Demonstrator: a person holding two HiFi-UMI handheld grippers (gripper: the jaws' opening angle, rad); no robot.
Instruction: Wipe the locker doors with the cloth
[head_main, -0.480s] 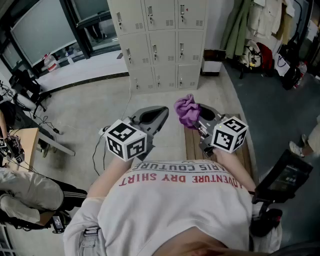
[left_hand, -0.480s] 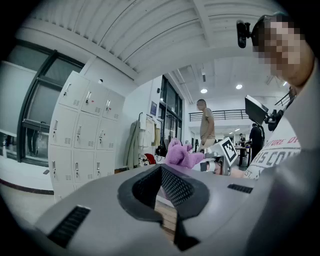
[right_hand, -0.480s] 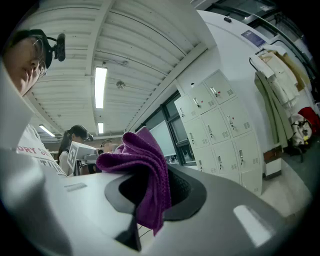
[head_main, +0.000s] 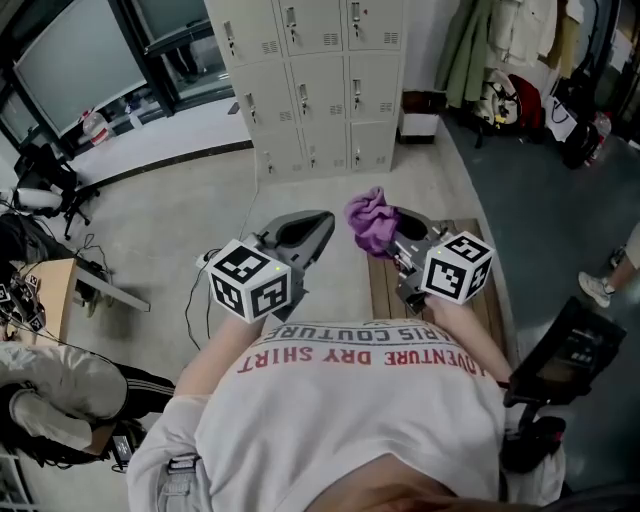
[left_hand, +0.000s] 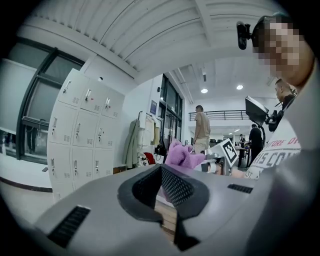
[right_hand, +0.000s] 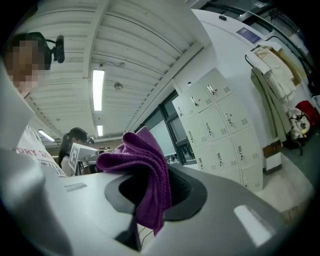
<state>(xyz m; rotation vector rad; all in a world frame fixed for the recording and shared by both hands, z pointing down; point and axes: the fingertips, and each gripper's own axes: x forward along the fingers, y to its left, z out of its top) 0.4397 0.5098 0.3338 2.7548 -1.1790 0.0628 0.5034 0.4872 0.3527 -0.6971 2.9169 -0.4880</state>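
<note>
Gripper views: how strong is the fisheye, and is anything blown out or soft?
Left gripper view: heavy fisheye, black vignette round the edge, the lockers bow; the ceiling lamps are small bright spots. Right gripper view: same warp, the strip light is blown out, the purple cloth reads sharp. Head view: even light, no hard shadows, only mild distortion.

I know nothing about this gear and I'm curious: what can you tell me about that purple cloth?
The purple cloth looks like a soft, knit-textured rag, bunched and crumpled. The right gripper is shut on it: one fold hangs down between the jaws, the rest bulges above them. It is held in the air, short of the lockers, touching nothing else.
</note>
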